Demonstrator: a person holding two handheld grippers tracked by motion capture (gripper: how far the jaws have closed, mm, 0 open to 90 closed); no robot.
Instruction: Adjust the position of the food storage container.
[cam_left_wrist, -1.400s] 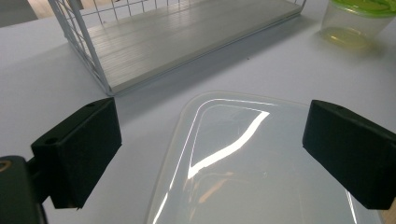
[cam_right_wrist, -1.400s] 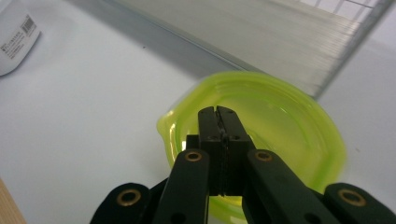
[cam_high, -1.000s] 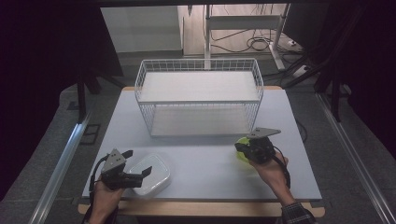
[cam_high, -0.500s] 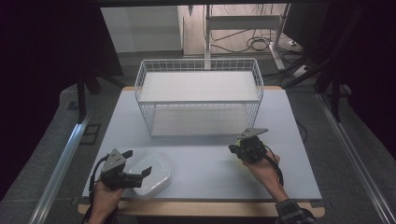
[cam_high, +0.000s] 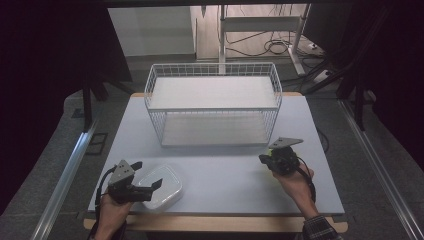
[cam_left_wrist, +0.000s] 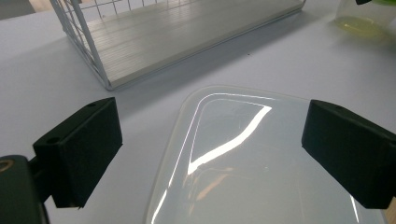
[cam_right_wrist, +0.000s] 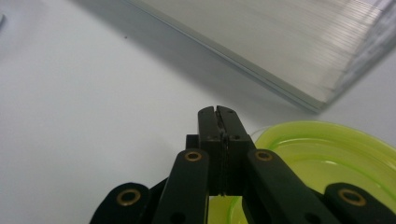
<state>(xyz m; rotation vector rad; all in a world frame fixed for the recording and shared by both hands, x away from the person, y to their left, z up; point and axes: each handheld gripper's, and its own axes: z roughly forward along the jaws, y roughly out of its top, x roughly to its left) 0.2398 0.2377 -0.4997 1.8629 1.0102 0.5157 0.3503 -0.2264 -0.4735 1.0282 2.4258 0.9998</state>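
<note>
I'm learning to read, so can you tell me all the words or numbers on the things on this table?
There are none to read. The clear lid, the white wire basket, the yellow-green container and both grippers, left and right, carry no words, labels or numbers that show. The table is plain too.

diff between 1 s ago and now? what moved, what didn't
The right gripper, jaws shut on the rim of the yellow-green container, has carried it left across the table, toward the middle. The left gripper stays open over the clear lid, not gripping it. The wire basket and the lid are where they were.
</note>
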